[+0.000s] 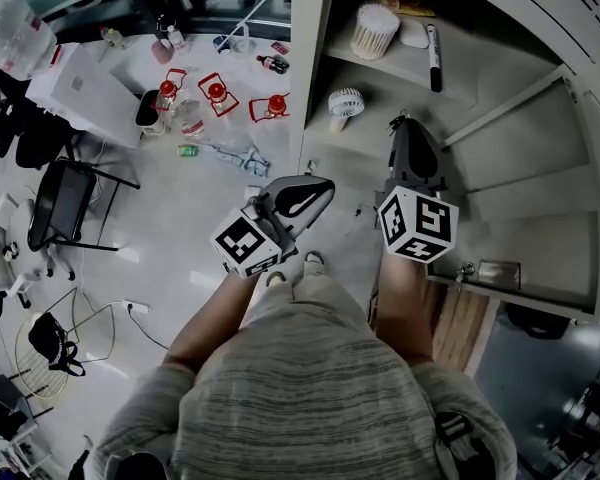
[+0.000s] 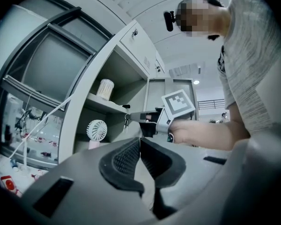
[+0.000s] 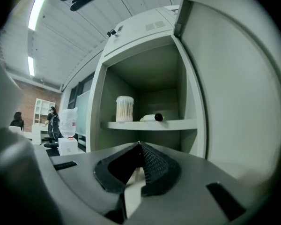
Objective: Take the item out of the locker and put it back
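Open locker (image 1: 312, 58), seen from above. The fan (image 1: 346, 106) stands in the lower compartment, beneath the shelf (image 1: 480, 83), which carries a jar of cotton swabs (image 1: 374, 30) and a marker (image 1: 434, 58). Right gripper (image 1: 402, 120): jaws closed together, empty, level at the mouth of the lower compartment, near the fan but apart from it. Left gripper (image 2: 139, 139): jaws closed, empty, held outside the locker.

Upper locker shelf (image 1: 490, 48) carries a cotton-swab tub (image 1: 375, 30) at its 9 o'clock end; a white object (image 1: 413, 33) just beside it; a black marker (image 1: 433, 58) lying toward 3 o'clock; lower shelf (image 1: 345, 153) carries a small white fan (image 1: 346, 106), upright; floor (image 1: 180, 238) bears red items (image 1: 218, 93) at 10 o'clock.
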### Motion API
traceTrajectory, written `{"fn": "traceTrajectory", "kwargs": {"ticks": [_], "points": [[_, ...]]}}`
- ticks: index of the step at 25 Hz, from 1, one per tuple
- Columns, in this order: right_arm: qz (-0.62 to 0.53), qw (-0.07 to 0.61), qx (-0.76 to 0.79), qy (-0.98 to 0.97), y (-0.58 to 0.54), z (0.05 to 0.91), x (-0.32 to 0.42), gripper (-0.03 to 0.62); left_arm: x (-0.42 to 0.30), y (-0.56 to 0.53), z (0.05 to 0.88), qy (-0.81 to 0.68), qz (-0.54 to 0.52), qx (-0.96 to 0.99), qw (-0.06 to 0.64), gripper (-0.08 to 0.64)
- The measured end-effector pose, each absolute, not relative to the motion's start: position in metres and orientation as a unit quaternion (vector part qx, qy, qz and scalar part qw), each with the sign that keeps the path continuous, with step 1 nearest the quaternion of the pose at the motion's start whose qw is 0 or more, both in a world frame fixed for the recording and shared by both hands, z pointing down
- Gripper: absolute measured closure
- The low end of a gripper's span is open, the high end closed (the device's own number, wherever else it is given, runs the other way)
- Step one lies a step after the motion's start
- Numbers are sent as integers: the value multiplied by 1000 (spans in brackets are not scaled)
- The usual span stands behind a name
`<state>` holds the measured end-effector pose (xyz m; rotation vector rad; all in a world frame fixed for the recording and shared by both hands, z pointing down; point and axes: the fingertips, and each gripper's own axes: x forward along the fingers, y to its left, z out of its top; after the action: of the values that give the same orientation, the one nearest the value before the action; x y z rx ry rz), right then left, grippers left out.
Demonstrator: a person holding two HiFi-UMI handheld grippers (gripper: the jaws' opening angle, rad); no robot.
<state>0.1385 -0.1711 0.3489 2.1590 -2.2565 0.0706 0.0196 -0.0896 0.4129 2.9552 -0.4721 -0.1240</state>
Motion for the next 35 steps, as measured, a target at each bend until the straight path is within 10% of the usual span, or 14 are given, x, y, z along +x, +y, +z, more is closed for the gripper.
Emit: {"fn": "traceTrajectory", "kwargs": {"ticks": [35], "points": [[74,93,710,-694,-206,443,152,552,24,-95,419,-166,-37,982,78,551]]}}
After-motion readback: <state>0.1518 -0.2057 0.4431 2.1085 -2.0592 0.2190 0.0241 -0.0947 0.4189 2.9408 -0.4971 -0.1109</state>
